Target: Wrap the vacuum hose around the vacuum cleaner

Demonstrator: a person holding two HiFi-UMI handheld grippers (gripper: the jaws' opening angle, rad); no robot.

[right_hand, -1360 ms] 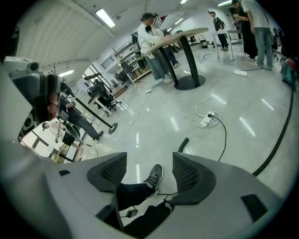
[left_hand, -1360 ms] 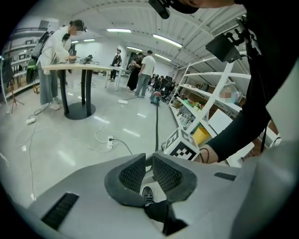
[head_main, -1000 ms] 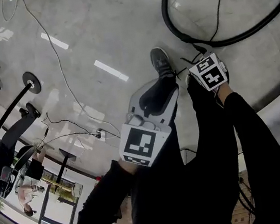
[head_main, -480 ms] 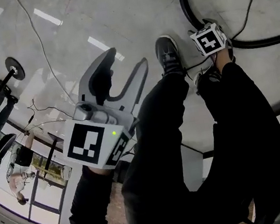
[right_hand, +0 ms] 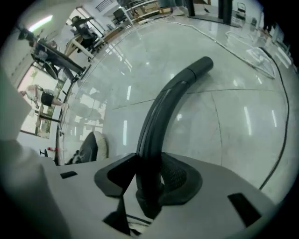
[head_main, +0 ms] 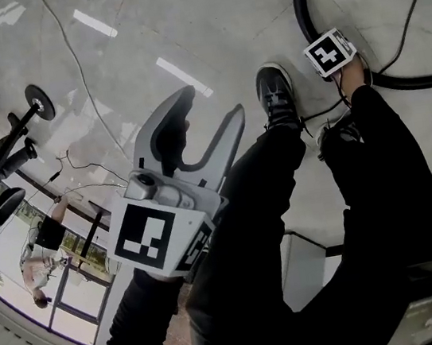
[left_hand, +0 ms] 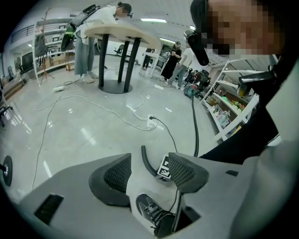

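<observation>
head view, with both gripper views. your right gripper (right_hand: 148,177) points steeply down at the glossy pale floor (head_main: 201,17), its marker cube (head_main: 329,52) showing just beyond your black trousers (head_main: 378,183). its jaws have just been closing and are now clamped on the vacuum hose (right_hand: 161,112): in the right gripper view the black hose stands between the two pads, touching both. from there it arcs away to its cuffed end, which lies on the floor beyond the jaws. in the head view the hose (head_main: 305,2) curves across the floor at upper right. its open end is near the top edge and its far run leaves the frame at the right. a thin black cable (head_main: 409,10) lies beside it. your left gripper (head_main: 207,104) is well apart from the hose, held out over the floor to the left of your shoe (head_main: 277,94). its jaws have just been opening and now stand apart with nothing gripped. between them the left gripper view shows only the far floor, the hose end and the shoe below. a white cable (head_main: 69,53) trails over the floor at upper left.
</observation>
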